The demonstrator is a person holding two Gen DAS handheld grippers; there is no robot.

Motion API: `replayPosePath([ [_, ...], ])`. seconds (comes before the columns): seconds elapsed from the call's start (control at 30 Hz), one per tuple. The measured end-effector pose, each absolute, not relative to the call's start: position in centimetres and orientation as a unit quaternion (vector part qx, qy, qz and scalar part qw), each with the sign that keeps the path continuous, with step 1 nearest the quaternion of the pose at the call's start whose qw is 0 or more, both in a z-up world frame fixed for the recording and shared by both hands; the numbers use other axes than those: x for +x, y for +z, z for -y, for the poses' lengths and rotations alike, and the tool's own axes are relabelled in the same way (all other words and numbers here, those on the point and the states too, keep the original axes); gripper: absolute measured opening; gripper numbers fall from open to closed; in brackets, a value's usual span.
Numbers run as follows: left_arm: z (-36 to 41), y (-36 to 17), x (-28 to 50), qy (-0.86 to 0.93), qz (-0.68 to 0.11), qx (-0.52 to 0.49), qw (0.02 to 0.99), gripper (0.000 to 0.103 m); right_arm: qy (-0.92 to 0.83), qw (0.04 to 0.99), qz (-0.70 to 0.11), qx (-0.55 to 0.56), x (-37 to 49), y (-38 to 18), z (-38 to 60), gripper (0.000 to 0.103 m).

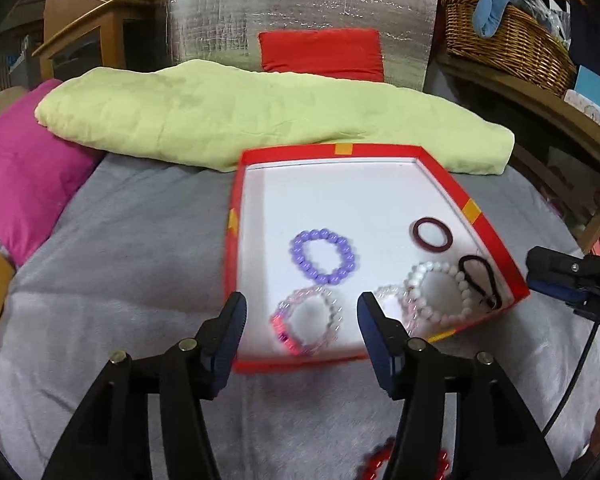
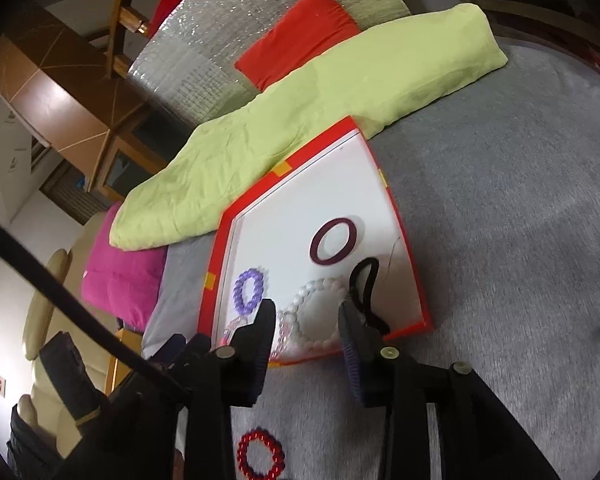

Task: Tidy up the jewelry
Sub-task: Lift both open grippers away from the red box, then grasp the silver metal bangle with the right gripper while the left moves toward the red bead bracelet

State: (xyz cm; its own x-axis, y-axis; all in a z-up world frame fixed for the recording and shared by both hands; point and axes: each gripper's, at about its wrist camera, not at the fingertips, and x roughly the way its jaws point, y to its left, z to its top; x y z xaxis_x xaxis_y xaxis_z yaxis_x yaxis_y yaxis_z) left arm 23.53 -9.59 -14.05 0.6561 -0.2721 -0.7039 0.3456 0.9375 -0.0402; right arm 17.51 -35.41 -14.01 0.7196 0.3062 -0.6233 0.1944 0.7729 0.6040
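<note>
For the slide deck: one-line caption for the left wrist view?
Open left hand-held gripper hovers at the red tray holding purple bracelet, maroon ring and white bead bracelet.

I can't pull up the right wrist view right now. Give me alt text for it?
The open right gripper hovers over the near edge of a red box holding a white bead bracelet, purple bracelet, dark ring and black hair tie. A red bead bracelet lies outside on the grey blanket.
</note>
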Motion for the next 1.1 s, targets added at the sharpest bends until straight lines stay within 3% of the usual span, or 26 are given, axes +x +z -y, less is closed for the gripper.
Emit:
replayPosePath([
  [0.2,7.7,-14.1,22.2,-0.147,-0.389,0.060,0.908,0.059,0.054,0.857,-0.410,0.306,15.7,-14.8,33.8,0.042],
  [0.27,6.9,-14.2,22.0,-0.133,-0.396,0.056,0.907,0.059,0.054,0.858,-0.423,0.286,15.0,-15.2,33.2,0.048],
  [0.6,3.5,-15.2,20.1,-0.088,-0.418,0.061,0.902,0.059,0.111,0.849,-0.483,0.186,10.3,-17.2,28.3,0.052],
  [0.73,2.7,-15.0,19.4,-0.085,-0.417,0.059,0.903,0.059,0.135,0.853,-0.484,0.138,8.3,-17.4,25.2,0.069],
  [0.87,2.2,-14.8,18.7,-0.088,-0.416,0.054,0.903,0.059,0.125,0.864,-0.483,0.076,7.4,-17.8,22.4,0.073],
  [1.0,2.1,-14.6,18.2,-0.099,-0.417,0.047,0.903,0.059,0.095,0.873,-0.478,0.025,7.9,-18.6,21.3,0.073],
  [1.07,2.1,-14.6,18.0,-0.103,-0.416,0.046,0.902,0.059,0.081,0.879,-0.469,0.001,7.8,-18.7,21.1,0.063],
  [1.1,2.2,-14.6,17.9,-0.106,-0.416,0.046,0.902,0.059,0.075,0.882,-0.466,-0.003,8.0,-18.7,21.1,0.063],
])
